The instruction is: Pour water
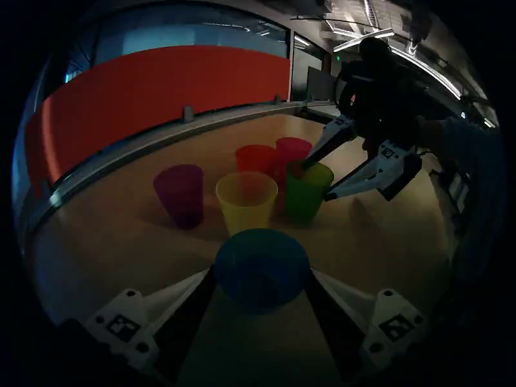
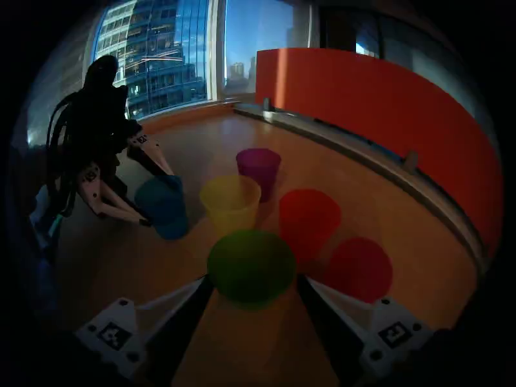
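The work stood at the grasp, before any lift or tilt. The left claw (image 1: pixel 260 276) had its fingers apart on either side of the blue cup (image 1: pixel 261 264), close against its walls. The right claw (image 2: pixel 251 278) straddled the green cup (image 2: pixel 251 264) the same way. Whether either was truly squeezing could not be told. Both cups appeared to sit on the table (image 1: pixel 387 238). The light was too dim to show which held water.

The next move would likely call for a firm grip, then a straight lift of one cup above the other's rim before tipping.

Room was tight around the green cup. The yellow cup (image 1: pixel 246 200) stood just beside it, with the red cup (image 1: pixel 256 160) and a darker red cup (image 1: pixel 293 151) close behind. The purple cup (image 1: pixel 180 193) stood apart. The blue cup had bare table around it, so it looked the easier one to raise. The table's far edge ran along a raised rail (image 1: pixel 187 115) below the orange wall (image 1: pixel 161 97), well apart from the cups.
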Available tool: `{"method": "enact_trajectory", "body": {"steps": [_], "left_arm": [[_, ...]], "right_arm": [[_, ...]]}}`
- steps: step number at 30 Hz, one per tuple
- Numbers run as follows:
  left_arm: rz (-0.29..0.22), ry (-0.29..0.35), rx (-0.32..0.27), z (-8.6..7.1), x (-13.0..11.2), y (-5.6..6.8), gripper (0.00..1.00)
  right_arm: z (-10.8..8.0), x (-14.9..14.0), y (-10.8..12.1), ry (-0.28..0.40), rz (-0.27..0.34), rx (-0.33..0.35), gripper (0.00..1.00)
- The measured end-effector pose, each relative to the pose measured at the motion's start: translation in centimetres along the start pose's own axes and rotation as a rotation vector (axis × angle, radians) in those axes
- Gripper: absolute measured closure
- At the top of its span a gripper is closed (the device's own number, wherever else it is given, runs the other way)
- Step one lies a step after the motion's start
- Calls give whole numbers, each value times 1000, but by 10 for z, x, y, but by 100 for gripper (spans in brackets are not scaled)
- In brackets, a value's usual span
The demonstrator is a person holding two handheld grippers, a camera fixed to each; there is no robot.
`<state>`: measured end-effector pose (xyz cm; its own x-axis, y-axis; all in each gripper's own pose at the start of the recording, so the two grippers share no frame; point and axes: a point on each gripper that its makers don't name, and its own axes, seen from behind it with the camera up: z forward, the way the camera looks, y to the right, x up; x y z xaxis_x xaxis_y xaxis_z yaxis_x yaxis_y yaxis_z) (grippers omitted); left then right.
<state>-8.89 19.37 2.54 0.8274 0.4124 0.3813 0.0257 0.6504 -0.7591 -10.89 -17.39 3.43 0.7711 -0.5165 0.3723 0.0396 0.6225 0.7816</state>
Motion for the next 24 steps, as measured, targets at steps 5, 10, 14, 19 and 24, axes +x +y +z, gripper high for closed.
{"method": "enact_trajectory", "body": {"steps": [5,10,14,19,24], "left_arm": [[2,-5,0,0,-1,-1,6],[1,-7,-1,-1,-3,0,6],[2,-8,0,-2,-3,0,6],[0,-10,-5,-1,-4,1,6],[-2,-12,-9,-1,-5,2,6]], "right_arm": [[6,2,-2,3,5,5,0],[10,4,-4,6,7,10,1],[13,5,-5,7,9,14,0],[14,6,-6,9,13,15,0],[15,5,-6,9,16,15,2]]}}
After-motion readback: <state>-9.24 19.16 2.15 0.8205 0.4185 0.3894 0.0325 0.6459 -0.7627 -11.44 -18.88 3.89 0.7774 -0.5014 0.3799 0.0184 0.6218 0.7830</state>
